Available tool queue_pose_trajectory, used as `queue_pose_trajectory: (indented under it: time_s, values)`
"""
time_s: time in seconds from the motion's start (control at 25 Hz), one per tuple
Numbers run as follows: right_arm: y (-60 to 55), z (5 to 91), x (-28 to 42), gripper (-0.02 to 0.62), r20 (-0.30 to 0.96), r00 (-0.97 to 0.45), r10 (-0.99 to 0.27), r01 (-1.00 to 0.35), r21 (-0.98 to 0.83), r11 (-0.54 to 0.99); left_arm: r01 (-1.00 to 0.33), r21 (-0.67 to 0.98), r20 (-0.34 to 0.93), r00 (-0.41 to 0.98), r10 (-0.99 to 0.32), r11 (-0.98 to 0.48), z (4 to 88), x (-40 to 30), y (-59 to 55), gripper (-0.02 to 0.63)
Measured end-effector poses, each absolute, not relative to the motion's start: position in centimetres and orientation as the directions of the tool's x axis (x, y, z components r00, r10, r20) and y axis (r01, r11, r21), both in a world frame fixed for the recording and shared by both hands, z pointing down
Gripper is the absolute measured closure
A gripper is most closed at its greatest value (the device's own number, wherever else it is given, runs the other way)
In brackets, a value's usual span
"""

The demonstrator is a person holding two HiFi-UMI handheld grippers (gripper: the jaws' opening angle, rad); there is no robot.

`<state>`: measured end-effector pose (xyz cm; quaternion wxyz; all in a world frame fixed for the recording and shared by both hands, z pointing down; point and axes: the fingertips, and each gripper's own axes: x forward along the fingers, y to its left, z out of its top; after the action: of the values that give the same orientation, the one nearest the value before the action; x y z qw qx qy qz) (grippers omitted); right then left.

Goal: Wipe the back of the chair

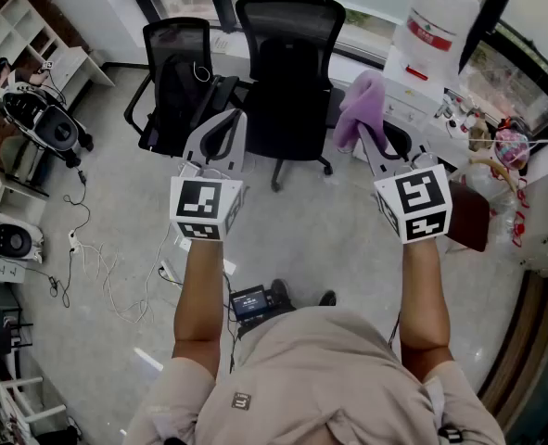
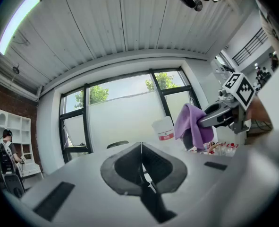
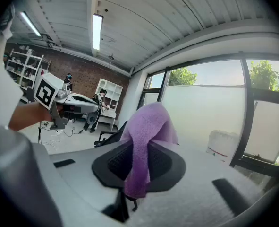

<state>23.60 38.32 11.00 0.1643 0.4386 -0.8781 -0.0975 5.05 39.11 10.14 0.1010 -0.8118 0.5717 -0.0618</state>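
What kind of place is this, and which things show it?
Most likely an office or lab workspace: a black office chair with a second one beside it, a water cooler bottle, and white shelves.

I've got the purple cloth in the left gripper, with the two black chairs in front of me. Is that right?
Not quite. The cloth is in the right gripper, not the left. The right gripper view shows its jaws shut on the cloth, and the left gripper is shut on nothing. The two black chairs are in front of you, as you say.
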Motion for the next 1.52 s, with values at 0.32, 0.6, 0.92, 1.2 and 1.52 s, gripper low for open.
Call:
queue_pose_trajectory:
  time_s: [0.32, 0.6, 0.92, 1.2, 1.52]
  values:
    - [37.5, 11.6, 22.1, 0.548, 0.214, -0.550, -0.807, -0.739, 0.326, 0.590, -0.916, -0.229, -0.010, 0.339, -0.941, -0.328, 10.7, 3.2, 38.2, 0.598]
    - [36.7, 11.6, 20.3, 0.548, 0.217, -0.533, -0.818, -0.751, 0.323, 0.575, -0.911, -0.222, -0.015, 0.361, -0.933, -0.348, 10.8, 1.3, 37.2, 0.598]
    - [35.2, 12.6, 17.5, 0.545, 0.230, -0.500, -0.835, -0.773, 0.315, 0.550, -0.902, -0.215, -0.015, 0.386, -0.923, -0.374, 11.6, -1.8, 35.4, 0.598]
    - [34.2, 12.0, 14.9, 0.543, 0.181, -0.491, -0.852, -0.805, 0.280, 0.523, -0.892, -0.220, -0.028, 0.410, -0.912, -0.394, 11.6, -4.7, 34.1, 0.598]
    - [31.2, 11.6, 13.8, 0.543, 0.186, -0.487, -0.854, -0.800, 0.298, 0.521, -0.896, -0.209, -0.024, 0.405, -0.914, -0.392, 12.0, -6.1, 31.6, 0.598]
